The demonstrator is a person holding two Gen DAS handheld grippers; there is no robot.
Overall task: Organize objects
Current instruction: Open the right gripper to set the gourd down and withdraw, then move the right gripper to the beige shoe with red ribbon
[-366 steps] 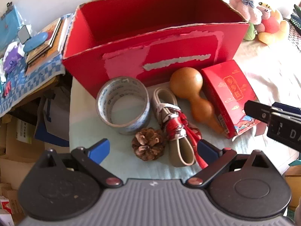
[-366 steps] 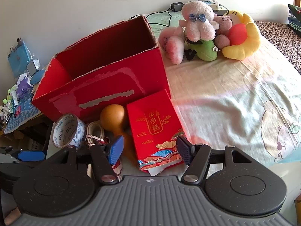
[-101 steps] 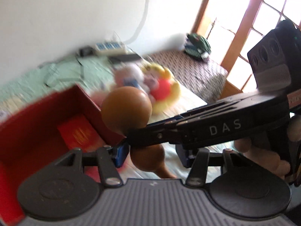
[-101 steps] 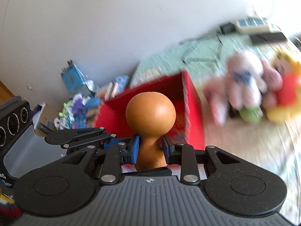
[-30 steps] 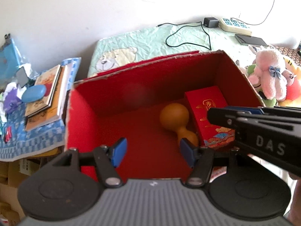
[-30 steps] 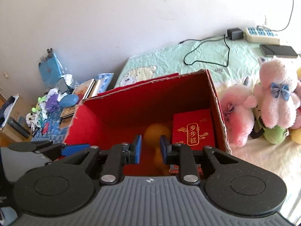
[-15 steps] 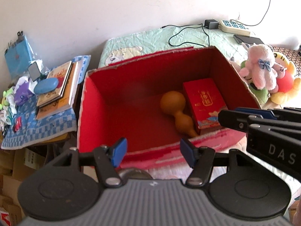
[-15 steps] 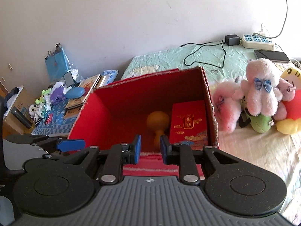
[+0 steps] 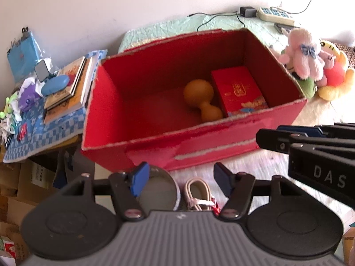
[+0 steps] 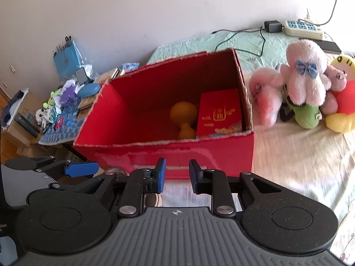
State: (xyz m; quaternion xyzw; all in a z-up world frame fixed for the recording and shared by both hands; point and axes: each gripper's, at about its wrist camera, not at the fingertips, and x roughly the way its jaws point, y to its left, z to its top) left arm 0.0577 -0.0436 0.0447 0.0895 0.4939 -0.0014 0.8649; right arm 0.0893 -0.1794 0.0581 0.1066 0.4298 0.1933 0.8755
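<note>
A: Left wrist view. Status?

B: Left gripper (image 9: 178,180) released, fingers spread wide, nothing between them. Positioned on the near side of the red box (image 9: 221,146), above the items not yet stowed: tape roll (image 9: 158,189) just beside the left finger, strap bundle (image 9: 199,196) just right of it, both on the bed in front of the box. Gourd (image 9: 200,100) and red gift carton (image 9: 240,89) already inside the box, at its right end, touching or nearly so. Right gripper (image 9: 261,136) visible side-on at right; opening not readable from here.

A: Step in hand?

B: Judged as the turn-around between placements: two items stowed, next pick pending. Next move calls for lowering onto the tape roll or strap bundle, centring one between the fingers, then clenching.

A: Right wrist view?

B: Right gripper (image 10: 176,176) empty, fingers parted by a narrow gap, level with the near wall of the red box (image 10: 221,155). Gourd (image 10: 183,115) and red gift carton (image 10: 218,113) seen within, against the right wall. Plush toys (image 10: 304,86) on the bed to the right, well apart from the box.

A: Difference from one second ago?

B: Both cameras drawn back toward the near side; box front wall now exposed, tape roll and strap bundle back in sight. Gourd and carton unmoved. Finger openings unchanged.
</note>
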